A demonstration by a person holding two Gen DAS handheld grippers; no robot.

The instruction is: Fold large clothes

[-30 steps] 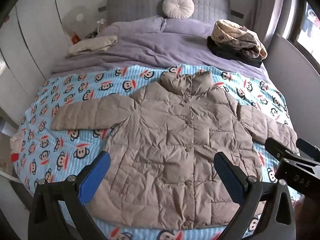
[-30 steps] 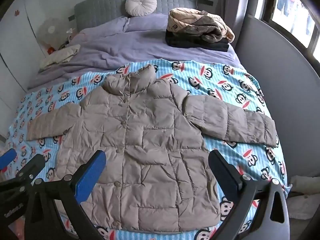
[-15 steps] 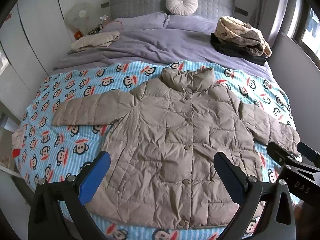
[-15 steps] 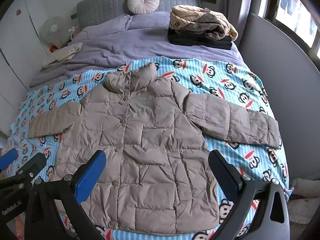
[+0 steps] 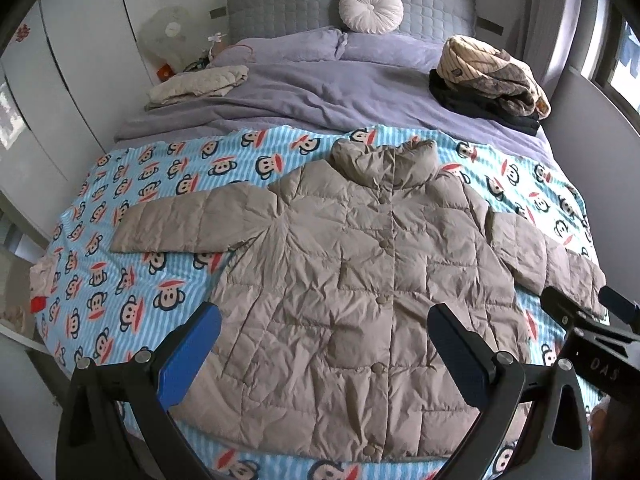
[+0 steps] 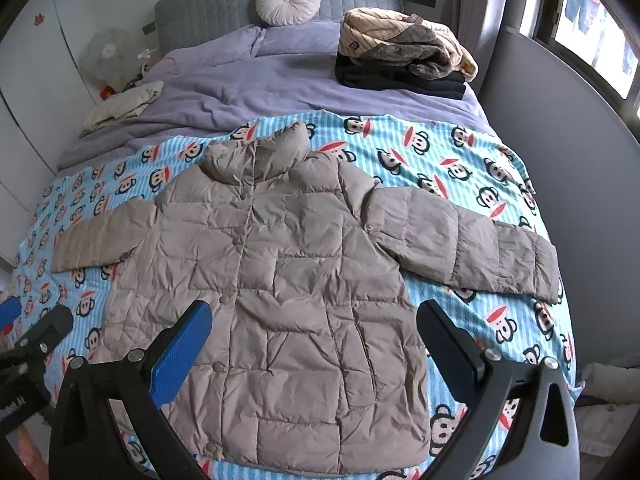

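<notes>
With the puffer jacket (image 5: 360, 280) lying flat mid-frame, collar toward the top, sleeves stretched sideways, both the left gripper (image 5: 324, 348) and right gripper (image 6: 314, 340) hover spread and empty above its hem, each nearer its own sleeve.

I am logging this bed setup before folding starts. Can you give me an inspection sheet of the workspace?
Surface: monkey-print blanket spread over the foot of the bed.
Job's things: beige puffer jacket flat, buttoned, both sleeves spread out.
Clutter: stacked clothes at far right; cream garment at far left; round cushion against the headboard.
Grippers: left gripper and right gripper above the hem, jaws open, empty.
Cables: nothing seen.
Surroundings: fan, window.
</notes>
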